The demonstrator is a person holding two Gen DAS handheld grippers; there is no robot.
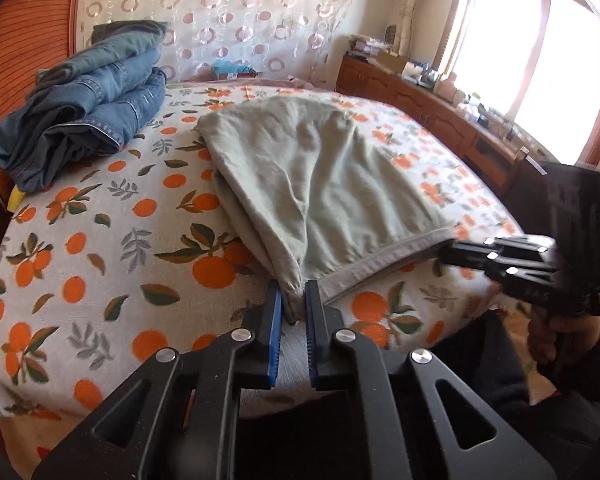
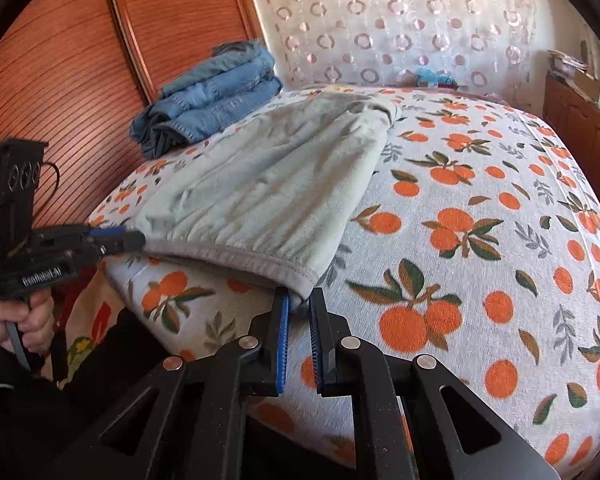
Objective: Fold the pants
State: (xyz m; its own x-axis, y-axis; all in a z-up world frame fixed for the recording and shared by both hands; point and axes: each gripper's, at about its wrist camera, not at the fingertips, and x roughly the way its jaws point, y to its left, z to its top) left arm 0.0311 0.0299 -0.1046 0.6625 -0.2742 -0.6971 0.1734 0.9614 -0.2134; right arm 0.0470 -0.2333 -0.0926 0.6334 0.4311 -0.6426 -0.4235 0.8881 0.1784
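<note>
We are pinching the pale green pants [image 1: 320, 184] (lying on the bed [image 1: 100, 248]) at both waistband corners: left tongs [image 1: 293, 300], right tongs [image 2: 300, 304].

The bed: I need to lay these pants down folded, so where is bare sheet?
Free: the wide orange-print sheet right of the pale green pants, and the strip in front of the folded jeans. Crowded: the headboard corner holding the jeans.

Pants [image 1: 324, 168]: soft matt pale-green cloth, wrinkled. Jeans [image 1: 92, 96]: blue denim. Headboard [image 2: 60, 80]: ribbed reddish wood.
</note>
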